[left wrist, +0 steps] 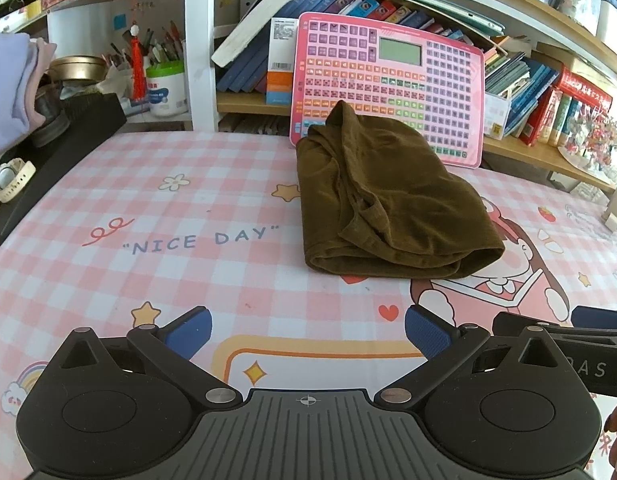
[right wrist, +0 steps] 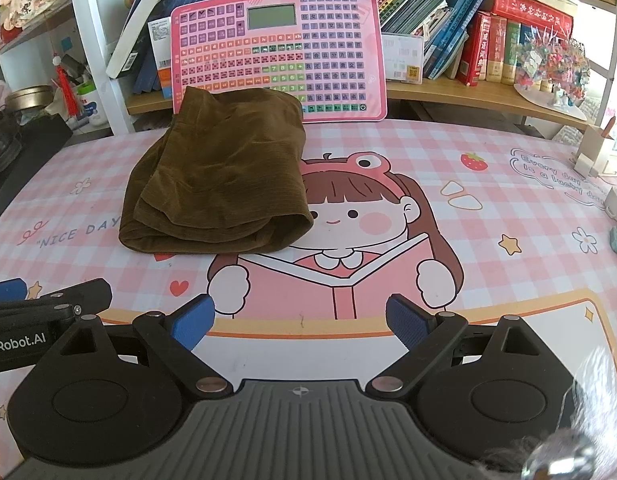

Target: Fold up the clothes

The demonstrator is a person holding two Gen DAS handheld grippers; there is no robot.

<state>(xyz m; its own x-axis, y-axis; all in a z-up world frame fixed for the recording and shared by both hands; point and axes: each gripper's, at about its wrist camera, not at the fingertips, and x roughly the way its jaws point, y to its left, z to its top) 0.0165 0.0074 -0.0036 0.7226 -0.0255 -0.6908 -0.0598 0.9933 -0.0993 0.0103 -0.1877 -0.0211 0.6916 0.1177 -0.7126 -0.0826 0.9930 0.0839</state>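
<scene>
A brown corduroy garment [left wrist: 392,196] lies folded in a thick bundle on the pink checked table mat [left wrist: 168,220]. It also shows in the right wrist view [right wrist: 220,176], left of centre. My left gripper [left wrist: 307,334] is open and empty, held near the table's front edge, well short of the garment. My right gripper [right wrist: 300,324] is open and empty, beside the left one and also short of the garment. The right gripper's body shows at the right edge of the left wrist view [left wrist: 580,340].
A pink toy keyboard tablet [right wrist: 280,48] leans against the bookshelf behind the garment. Shelves of books [right wrist: 488,40] run along the back. A black box [left wrist: 60,152] with a white watch [left wrist: 10,178] sits at the left edge. A pen cup [left wrist: 166,88] stands behind it.
</scene>
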